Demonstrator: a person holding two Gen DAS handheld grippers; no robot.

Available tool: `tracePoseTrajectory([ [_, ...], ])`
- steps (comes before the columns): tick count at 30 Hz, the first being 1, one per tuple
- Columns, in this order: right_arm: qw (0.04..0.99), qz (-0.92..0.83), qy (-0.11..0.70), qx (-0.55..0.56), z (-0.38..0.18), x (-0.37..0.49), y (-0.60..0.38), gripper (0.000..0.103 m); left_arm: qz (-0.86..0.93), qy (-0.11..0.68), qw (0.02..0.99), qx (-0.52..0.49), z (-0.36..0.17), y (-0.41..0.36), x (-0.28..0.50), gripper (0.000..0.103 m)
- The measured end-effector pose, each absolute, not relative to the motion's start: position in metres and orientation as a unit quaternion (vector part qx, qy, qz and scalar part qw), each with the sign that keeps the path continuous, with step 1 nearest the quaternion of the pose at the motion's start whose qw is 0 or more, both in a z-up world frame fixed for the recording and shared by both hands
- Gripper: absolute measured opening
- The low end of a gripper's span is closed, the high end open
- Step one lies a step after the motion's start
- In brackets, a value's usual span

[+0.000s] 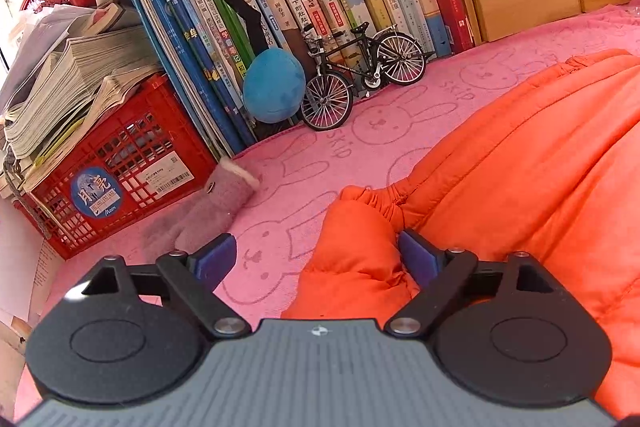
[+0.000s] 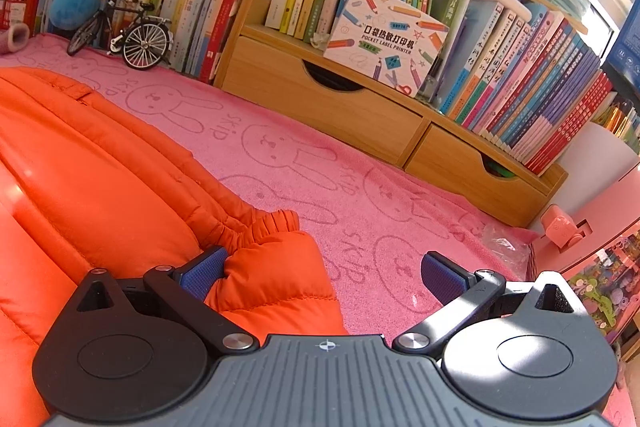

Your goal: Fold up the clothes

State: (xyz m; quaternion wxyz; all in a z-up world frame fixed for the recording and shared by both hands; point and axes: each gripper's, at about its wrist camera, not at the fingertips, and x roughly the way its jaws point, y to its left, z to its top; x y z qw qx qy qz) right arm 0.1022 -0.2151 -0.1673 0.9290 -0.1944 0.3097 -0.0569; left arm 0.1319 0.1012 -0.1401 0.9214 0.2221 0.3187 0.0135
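On the pink mat [image 2: 304, 163], the orange jacket [image 1: 532, 163] lies spread, one elastic cuff between each wide-open pair of tongs: left gripper [image 1: 316, 257], right gripper [image 2: 324, 269]. Judged a sleeve-folding stage; whether gripping or just released, I cannot tell.

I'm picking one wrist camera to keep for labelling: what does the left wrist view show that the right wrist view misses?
Only the left wrist view shows the paper stack on the red crate. Only the right shows the label printer box fully, the plastic wrapper and the pink stand. Both show the orange jacket, model bicycle, pink rabbit cloth, and open grippers: left, right.
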Motion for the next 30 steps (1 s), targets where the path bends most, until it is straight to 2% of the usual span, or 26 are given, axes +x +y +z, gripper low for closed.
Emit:
tracePoseTrajectory([
  [4, 0.93, -0.097, 0.294, -0.2, -0.13, 0.078, -0.198, 0.102, 0.027, 0.304, 0.937, 0.169, -0.1, 0.101, 0.106, 0.088],
  [7, 0.94, -0.056, 0.307, -0.135, -0.117, 0.041, -0.173, 0.099, -0.012, 0.297, 0.95, 0.092, -0.068, 0.1, 0.079, 0.088],
  [9, 0.944, -0.029, 0.314, -0.092, -0.108, 0.017, -0.156, 0.086, -0.066, 0.291, 0.952, 0.065, -0.054, 0.09, 0.062, 0.088],
  [10, 0.945, -0.015, 0.318, -0.07, -0.104, 0.005, -0.148, 0.072, -0.093, 0.288, 0.951, 0.059, -0.049, 0.084, 0.055, 0.088],
  [11, 0.946, -0.001, 0.321, -0.048, -0.099, -0.007, -0.14, 0.064, -0.117, 0.287, 0.949, 0.063, -0.046, 0.076, 0.049, 0.088],
  [14, 0.943, 0.038, 0.329, 0.015, -0.087, -0.042, -0.115, 0.049, -0.17, 0.299, 0.936, 0.076, -0.051, 0.049, 0.046, 0.084],
  [17, 0.936, 0.051, 0.346, 0.038, -0.093, -0.045, -0.093, 0.039, -0.197, 0.326, 0.922, 0.073, -0.066, 0.025, 0.055, 0.081],
  [20, 0.934, 0.054, 0.353, 0.031, -0.102, -0.04, -0.076, 0.036, -0.2, 0.362, 0.906, 0.092, -0.092, 0.001, 0.068, 0.078],
  [22, 0.933, 0.05, 0.357, 0.02, -0.11, -0.038, -0.07, 0.036, -0.193, 0.371, 0.901, 0.118, -0.106, -0.008, 0.075, 0.08],
  [27, 0.93, 0.053, 0.364, 0.003, -0.13, -0.039, -0.066, 0.036, -0.173, 0.382, 0.895, 0.153, -0.126, -0.017, 0.095, 0.1],
  [30, 0.93, 0.05, 0.364, 0.006, -0.137, -0.041, -0.065, 0.036, -0.164, 0.396, 0.891, 0.149, -0.129, -0.017, 0.11, 0.103],
])
